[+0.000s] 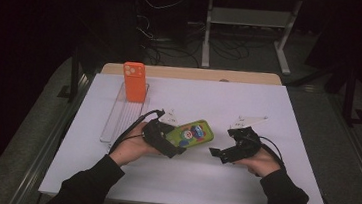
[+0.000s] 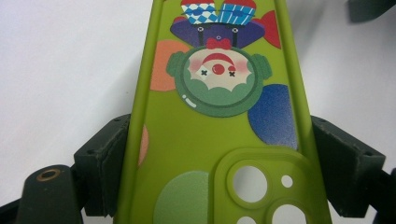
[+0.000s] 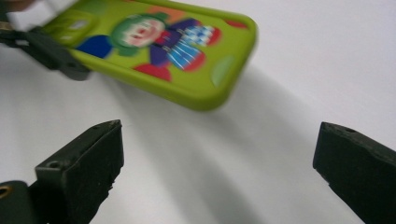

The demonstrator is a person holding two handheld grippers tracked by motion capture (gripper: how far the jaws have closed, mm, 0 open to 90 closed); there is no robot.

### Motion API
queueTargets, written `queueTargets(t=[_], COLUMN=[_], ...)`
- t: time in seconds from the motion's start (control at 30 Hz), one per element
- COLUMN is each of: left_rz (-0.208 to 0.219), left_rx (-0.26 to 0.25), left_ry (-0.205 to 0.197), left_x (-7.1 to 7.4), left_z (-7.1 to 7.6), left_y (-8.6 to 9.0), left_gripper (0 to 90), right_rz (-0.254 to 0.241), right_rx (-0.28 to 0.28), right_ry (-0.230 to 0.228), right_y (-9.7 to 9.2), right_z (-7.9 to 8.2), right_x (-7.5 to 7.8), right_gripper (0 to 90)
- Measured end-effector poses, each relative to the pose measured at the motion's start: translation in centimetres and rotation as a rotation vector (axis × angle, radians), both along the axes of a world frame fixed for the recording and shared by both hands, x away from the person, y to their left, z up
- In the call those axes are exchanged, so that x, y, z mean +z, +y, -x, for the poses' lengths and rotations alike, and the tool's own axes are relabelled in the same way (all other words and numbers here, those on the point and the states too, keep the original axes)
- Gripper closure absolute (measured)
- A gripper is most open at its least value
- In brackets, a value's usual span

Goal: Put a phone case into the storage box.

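Note:
A green phone case [image 1: 191, 133] with a clown picture is held above the white table, printed back up. My left gripper [image 1: 175, 142] is shut on its camera end, one jaw on each long edge, as the left gripper view shows with the green phone case [image 2: 219, 116] running away between the pads [image 2: 105, 163]. My right gripper [image 1: 217, 152] hovers open just right of the case, jaws wide apart and empty. In the right gripper view the green phone case [image 3: 154, 46] hangs ahead and to the left of my right gripper [image 3: 217, 168].
An orange phone case [image 1: 134, 81] stands upright in a clear slotted rack [image 1: 123, 112] at the table's left. The white table top [image 1: 221, 186] has bare room in front and to the right. Table legs and cables lie beyond the far edge.

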State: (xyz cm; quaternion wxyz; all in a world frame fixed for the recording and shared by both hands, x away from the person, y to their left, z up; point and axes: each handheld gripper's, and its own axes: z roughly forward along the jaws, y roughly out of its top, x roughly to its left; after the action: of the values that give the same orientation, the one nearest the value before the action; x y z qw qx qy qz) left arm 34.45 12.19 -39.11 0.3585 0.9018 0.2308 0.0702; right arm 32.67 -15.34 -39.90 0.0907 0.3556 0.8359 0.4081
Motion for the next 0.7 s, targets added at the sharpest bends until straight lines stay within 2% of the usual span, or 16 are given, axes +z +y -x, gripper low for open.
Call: queueTargets(t=[0.03,0.07,0.13,0.23,0.33,0.4,0.5,0.7], left_rz=[-0.026,-0.023,-0.024,-0.025,-0.034,-0.033,-0.033,-0.034], left_rx=[-0.006,0.006,0.028,0.031,0.027,0.026,0.027,0.029], left_ry=[-0.003,-0.004,0.001,0.0,0.004,0.01,0.013,0.013], left_x=[0.1,0.1,0.1,0.1,0.0,-0.1,-0.1,0.0], left_z=[-0.1,-0.1,0.0,0.1,0.1,0.1,0.0,0.0], left_y=[0.1,0.0,-0.1,-0.2,-0.3,-0.3,-0.2,0.0], left_gripper=[15.3,15.4,15.3,15.3,15.3,15.3,15.2,15.2], right_rz=[-0.002,-0.005,-0.005,0.019,0.053,0.11,0.126,0.182], right_rx=[-0.015,-0.035,-0.066,-0.093,-0.091,-0.068,-0.063,-0.042], right_ry=[-0.005,0.002,-0.015,-0.058,-0.111,-0.171,-0.201,-0.295], right_y=[0.0,0.1,0.4,1.0,1.4,1.4,1.7,2.3], right_z=[0.1,0.2,0.4,0.7,0.9,1.0,1.4,2.1], right_x=[-0.2,-0.4,-0.8,-1.2,-1.3,-1.4,-1.3,-1.3], right_gripper=[0.9,0.9,1.0,1.0,1.1,1.2,1.4,1.4])
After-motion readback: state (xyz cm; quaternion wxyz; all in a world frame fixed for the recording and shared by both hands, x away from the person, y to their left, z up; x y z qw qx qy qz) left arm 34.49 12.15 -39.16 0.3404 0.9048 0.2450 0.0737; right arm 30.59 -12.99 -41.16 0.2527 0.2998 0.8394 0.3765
